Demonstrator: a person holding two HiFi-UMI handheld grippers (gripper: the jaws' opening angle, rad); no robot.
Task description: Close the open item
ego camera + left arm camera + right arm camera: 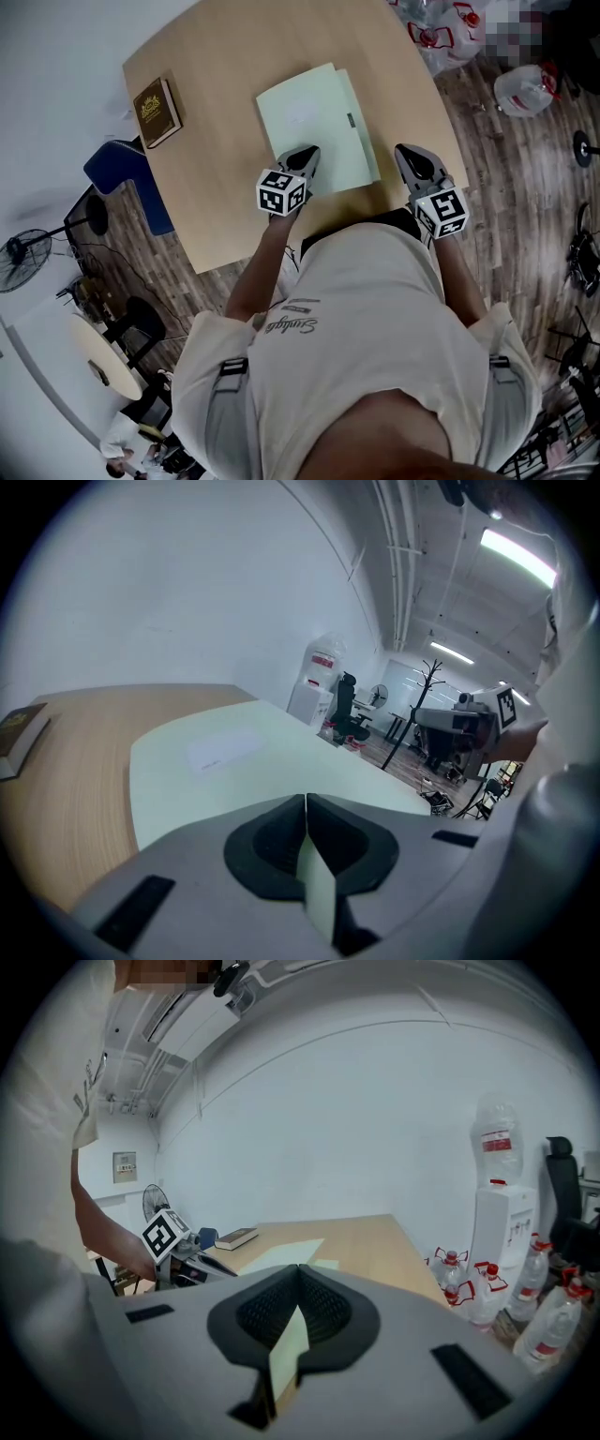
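Observation:
A pale green folder lies flat on the wooden table, with a narrower layer showing along its right side. My left gripper is shut, its tips over the folder's near edge, with nothing between its jaws. In the left gripper view the folder spreads out just beyond the shut left gripper. My right gripper is shut too, just right of the folder over bare table. The right gripper view shows the shut right gripper, with the folder farther off to the left.
A brown book lies at the table's far left corner. Water bottles stand on the floor past the far right corner, near a water dispenser. A blue chair stands left of the table.

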